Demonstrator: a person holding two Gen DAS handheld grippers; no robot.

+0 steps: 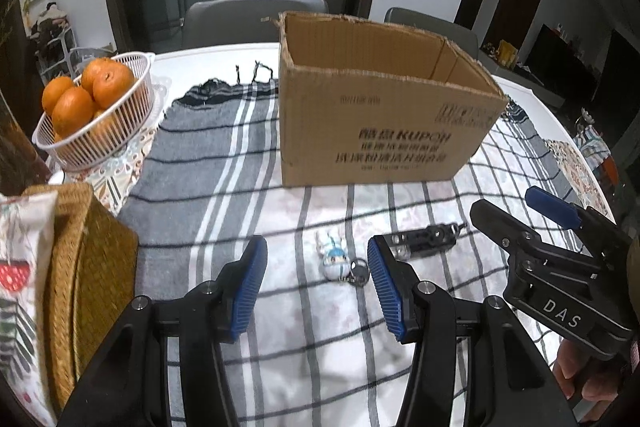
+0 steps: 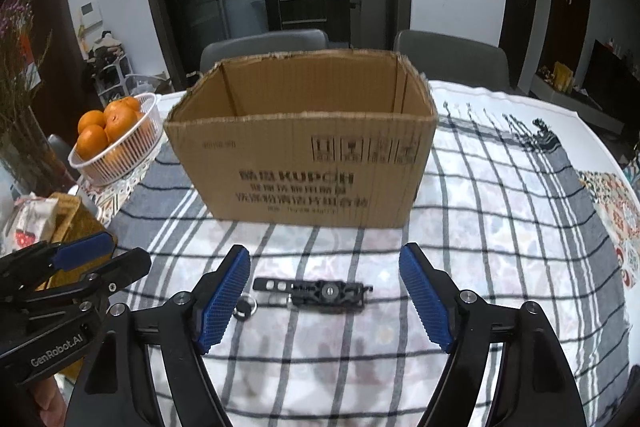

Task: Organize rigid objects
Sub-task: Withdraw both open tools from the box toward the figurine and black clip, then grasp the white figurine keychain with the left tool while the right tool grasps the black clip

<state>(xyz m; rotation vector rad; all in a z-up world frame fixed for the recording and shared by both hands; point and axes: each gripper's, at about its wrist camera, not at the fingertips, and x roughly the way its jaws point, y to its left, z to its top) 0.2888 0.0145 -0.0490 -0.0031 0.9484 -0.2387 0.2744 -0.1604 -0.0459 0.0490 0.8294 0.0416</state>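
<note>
Step in hand: by my reading, both grippers are lining up for a pick, so the two small things can go into the cardboard box.
Left gripper: fingers apart, nothing between the pads.
Right gripper: fingers apart, nothing clamped; the last-second widening has all but levelled off.
Figurine keychain: lies on the checked cloth near the table's front edge, ahead of the left fingers and nearer the right-hand pad; its ring and key sit just beside that pad.
Black metal tool: lies flat, lengthwise across the right gripper's gap, between the two pads and apart from both.
Box: open-topped, upright, mid-table behind both items; its inside floor is not visible, so whether it already holds anything I cannot tell.
How to do it well: centre each gap over its item, come down until the pads flank the body, and close on the tool's narrow width, not its length.
Caution: the keychain is small; grip the figurine's body, not the loose ring.
Clutter: basket of oranges at the far left edge, well apart.
</note>
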